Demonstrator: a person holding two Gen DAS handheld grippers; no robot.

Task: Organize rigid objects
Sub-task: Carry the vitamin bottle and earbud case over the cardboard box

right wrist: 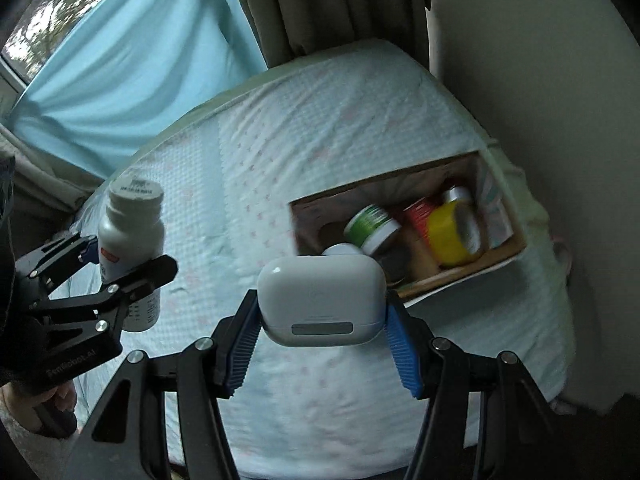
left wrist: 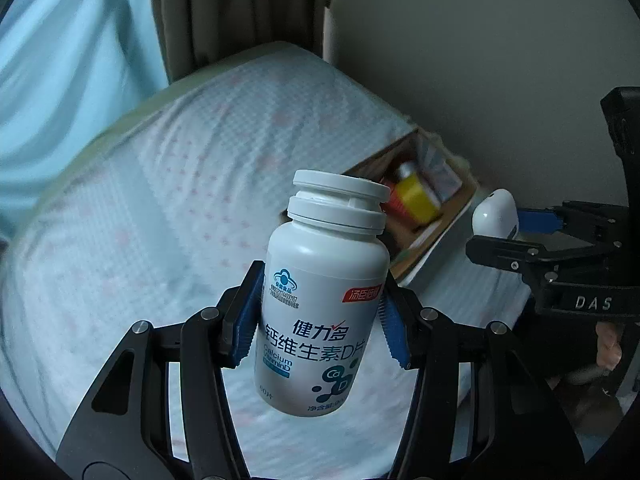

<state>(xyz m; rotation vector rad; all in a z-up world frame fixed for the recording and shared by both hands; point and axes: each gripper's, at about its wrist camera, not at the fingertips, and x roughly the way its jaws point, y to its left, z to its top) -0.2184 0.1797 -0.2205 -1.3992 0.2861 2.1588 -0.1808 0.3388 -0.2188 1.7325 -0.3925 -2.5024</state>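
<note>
My left gripper is shut on a white calcium vitamin bottle and holds it upright above the bed, blue pads pressed to its sides. The same bottle and left gripper show at the left of the right wrist view. My right gripper is shut on a white rounded case, held in the air just in front of an open cardboard box. In the left wrist view the case and right gripper sit at the right, beside the box.
The box lies on a pale blue patterned bed sheet near the wall. It holds a green-lidded jar, a red can, a yellow tape roll and other items. Curtains hang behind the bed.
</note>
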